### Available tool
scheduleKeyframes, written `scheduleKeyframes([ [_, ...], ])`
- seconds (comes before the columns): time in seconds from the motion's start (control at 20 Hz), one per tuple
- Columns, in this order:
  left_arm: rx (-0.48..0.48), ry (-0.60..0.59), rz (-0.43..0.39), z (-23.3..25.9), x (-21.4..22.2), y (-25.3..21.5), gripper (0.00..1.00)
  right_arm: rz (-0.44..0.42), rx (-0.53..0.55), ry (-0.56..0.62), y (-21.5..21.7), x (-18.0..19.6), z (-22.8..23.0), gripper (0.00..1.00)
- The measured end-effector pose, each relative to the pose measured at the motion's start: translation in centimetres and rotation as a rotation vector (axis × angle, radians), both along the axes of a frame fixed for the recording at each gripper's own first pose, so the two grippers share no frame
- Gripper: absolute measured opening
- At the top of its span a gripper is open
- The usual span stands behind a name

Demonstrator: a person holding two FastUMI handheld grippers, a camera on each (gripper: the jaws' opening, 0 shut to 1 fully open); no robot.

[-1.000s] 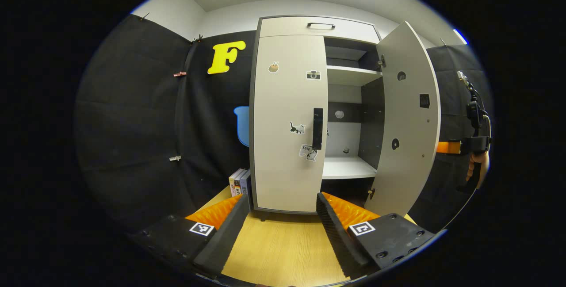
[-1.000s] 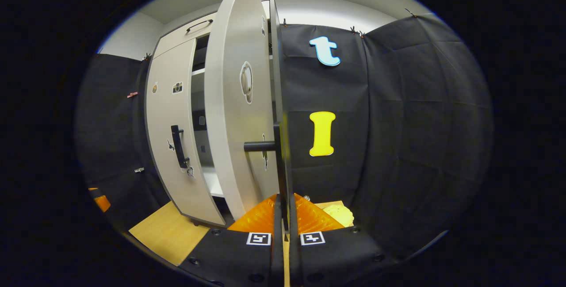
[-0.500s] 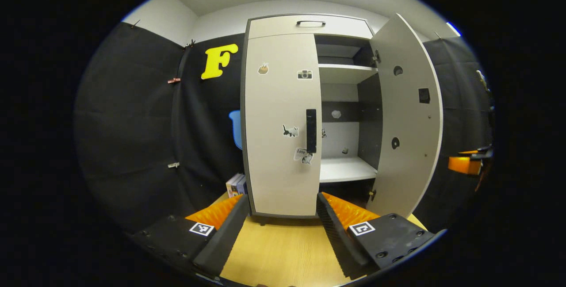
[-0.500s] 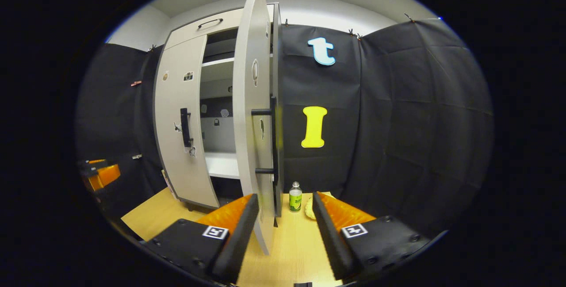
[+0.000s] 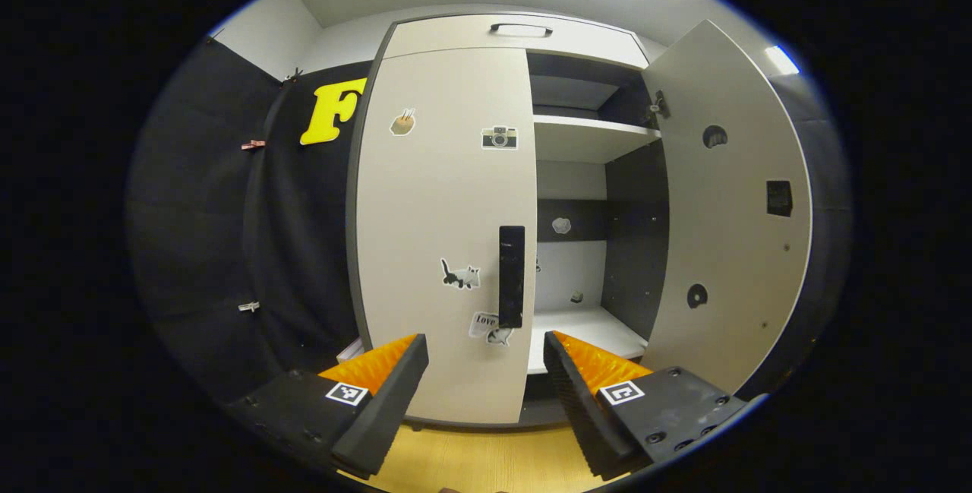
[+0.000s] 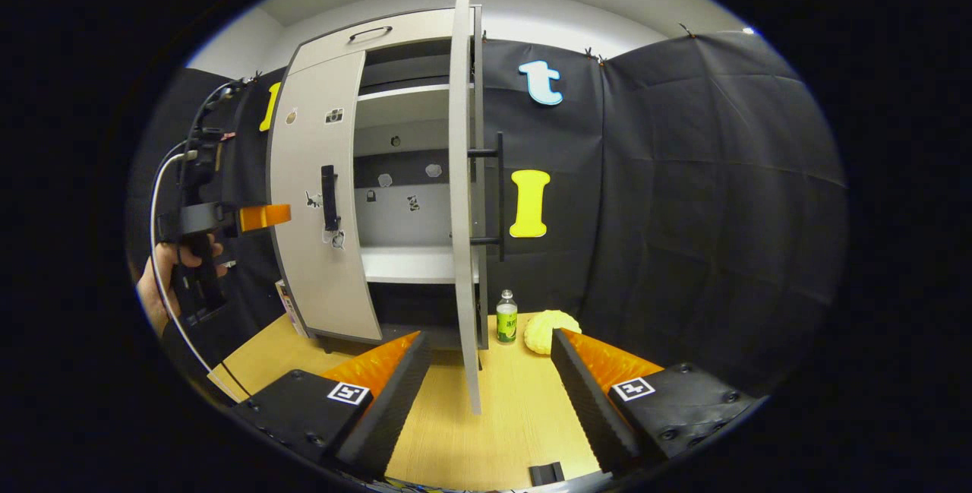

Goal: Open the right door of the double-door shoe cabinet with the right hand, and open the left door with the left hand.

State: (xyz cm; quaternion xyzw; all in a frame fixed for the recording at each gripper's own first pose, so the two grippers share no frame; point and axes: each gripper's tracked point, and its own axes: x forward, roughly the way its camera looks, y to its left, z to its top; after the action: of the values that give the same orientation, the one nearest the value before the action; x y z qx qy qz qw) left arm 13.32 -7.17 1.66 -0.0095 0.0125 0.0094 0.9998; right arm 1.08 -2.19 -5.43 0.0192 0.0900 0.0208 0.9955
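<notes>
Left gripper (image 5: pixel 486 371) jaws spread wide, holding nothing, aimed at the left door (image 5: pixel 440 235) with its dark vertical handle (image 5: pixel 511 276) sitting just above the gap between the fingers, not yet touched; right gripper (image 6: pixel 490 371) jaws also wide apart and empty, clear of the right door (image 6: pixel 461 197), which stands swung out edge-on to the camera with its bar handle (image 6: pixel 499 197) on the far face. Right half looks done; left door is shut flush against the shoe cabinet (image 5: pixel 531 30), so the step in hand is the left grasp. In the right gripper view the left gripper (image 6: pixel 262 217) and the hand (image 6: pixel 163 280) holding it sit near the left door front, short of the handle. To do it well: centre the handle between the fingers, go in square to the door face, close on the bar mid-height, then pull along an arc around the left-side hinges rather than straight back, to avoid slipping off. Shelves (image 5: pixel 585 136) inside visible, bottle (image 6: pixel 506 318) and a yellow object (image 6: pixel 552 330) on the table (image 6: pixel 516 417) by the right door
</notes>
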Motion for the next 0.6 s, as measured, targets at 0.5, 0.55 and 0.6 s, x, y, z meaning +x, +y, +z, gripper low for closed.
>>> scheduleKeyframes([
  [0.5, -0.053, 0.003, -0.174, 0.4, 10.5, -1.3, 0.95, -0.028, -0.010, -0.054, 8.1, 1.5, 1.2, 1.00],
  [0.55, -0.055, -0.006, -0.174, 0.5, 11.1, -1.3, 0.95, -0.031, -0.015, -0.059, 8.6, 1.6, 1.2, 1.00],
  [0.6, -0.053, -0.012, -0.164, 0.5, 11.7, -1.2, 0.92, -0.034, -0.016, -0.061, 9.1, 1.6, 1.1, 1.00],
])
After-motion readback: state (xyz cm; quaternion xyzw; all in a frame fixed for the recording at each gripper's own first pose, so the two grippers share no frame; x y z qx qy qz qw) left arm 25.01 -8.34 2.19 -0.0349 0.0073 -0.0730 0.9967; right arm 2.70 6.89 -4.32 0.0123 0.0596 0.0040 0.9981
